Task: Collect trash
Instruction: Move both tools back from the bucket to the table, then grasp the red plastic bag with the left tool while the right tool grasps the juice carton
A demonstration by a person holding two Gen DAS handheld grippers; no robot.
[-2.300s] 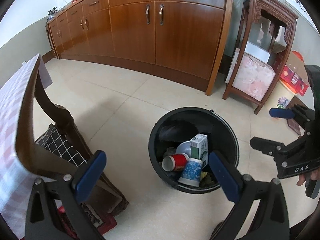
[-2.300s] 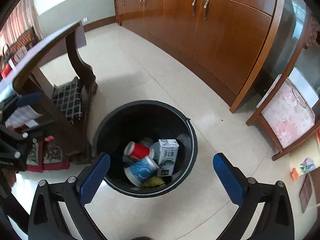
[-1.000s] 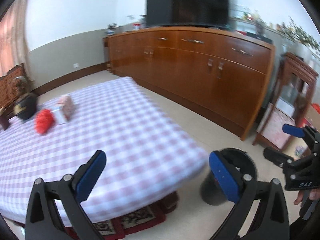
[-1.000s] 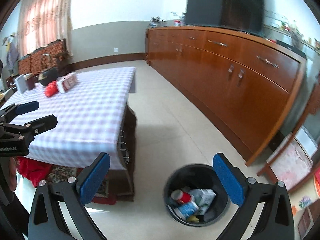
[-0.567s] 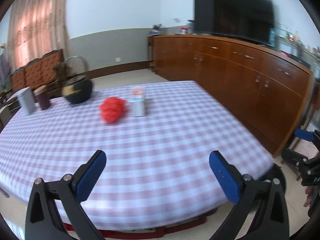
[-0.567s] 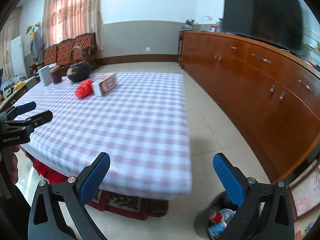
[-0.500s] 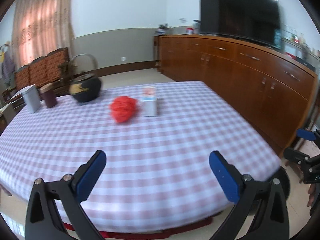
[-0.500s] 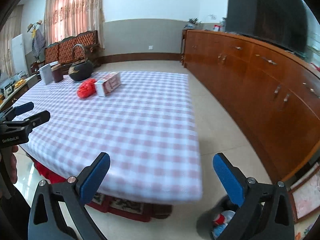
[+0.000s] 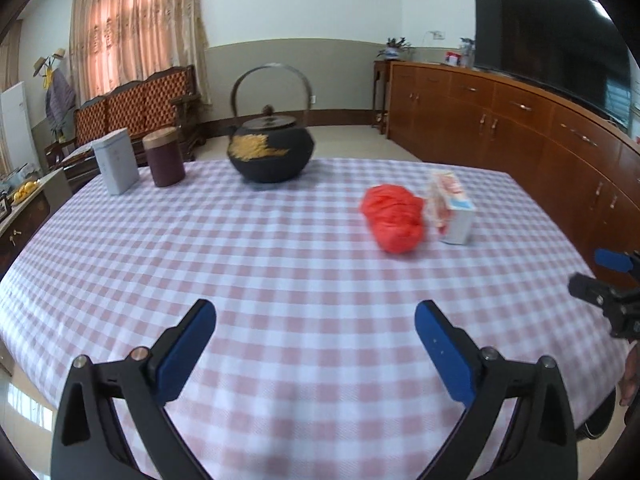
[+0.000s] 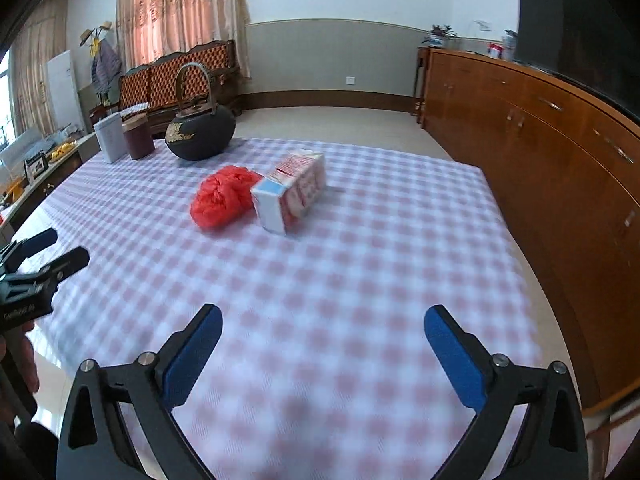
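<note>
Two trash items are counted on the checked tablecloth [image 9: 280,288]: one crumpled red plastic bag [image 9: 394,218] and one pink-and-white carton [image 9: 452,206], lying on its side and touching or just beside the bag. Three other items are seen at the far end of the table: one black iron teapot [image 9: 270,148], one dark red canister [image 9: 163,156], one grey tin [image 9: 116,160]. The left gripper [image 9: 316,340] is held wide apart over the near cloth, nothing between its blue pads; the right gripper [image 10: 322,344] is likewise spread wide and empty. Each gripper is caught at the edge of the other's view. Versus 2.3 s ago, the black bin with cups and carton is no longer framed; both cameras have been raised from the floor to the tabletop, and since 0.5 s ago the bag and carton are seen closer. No obstruction is noted between grippers and trash. A wooden sideboard [image 10: 560,152] with a TV [image 9: 552,44] runs along the right.
</note>
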